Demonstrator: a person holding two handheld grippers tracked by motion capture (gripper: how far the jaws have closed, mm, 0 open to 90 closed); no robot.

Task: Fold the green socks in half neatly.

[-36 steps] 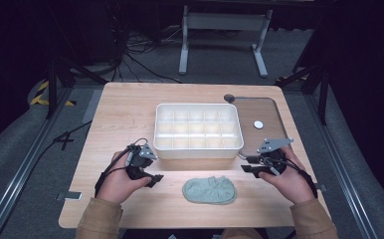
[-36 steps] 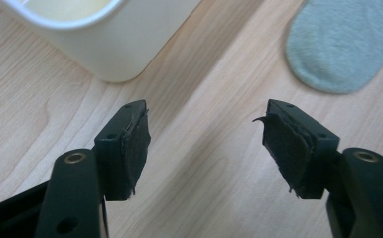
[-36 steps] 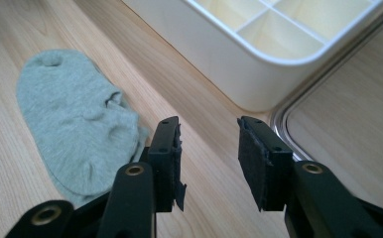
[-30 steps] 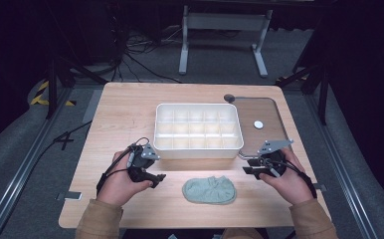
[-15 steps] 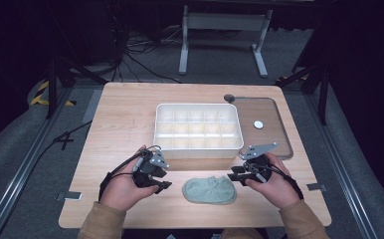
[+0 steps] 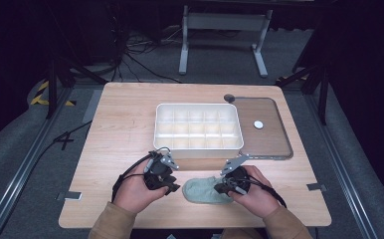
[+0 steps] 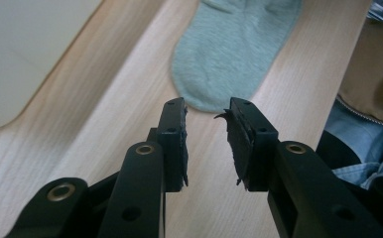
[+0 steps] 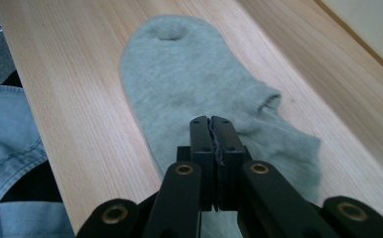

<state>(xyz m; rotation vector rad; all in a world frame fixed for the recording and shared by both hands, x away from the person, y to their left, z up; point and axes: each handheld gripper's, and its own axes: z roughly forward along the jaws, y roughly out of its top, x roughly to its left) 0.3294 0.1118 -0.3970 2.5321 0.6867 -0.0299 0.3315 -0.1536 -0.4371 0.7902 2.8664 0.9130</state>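
A pale green knitted sock (image 6: 205, 189) lies flat on the light wooden tabletop (image 6: 120, 129), just in front of the white compartmented plastic tray (image 6: 198, 128). The right claw (image 8: 211, 124) has just closed, jaws pressed together over the sock's cuff. The left claw (image 7: 207, 121), narrowing but spread, points at the sock's toe with nothing between its jaws.

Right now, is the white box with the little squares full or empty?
Empty. In the high view the compartment box shows only bare white cells, and the green sock lies outside it on the table.
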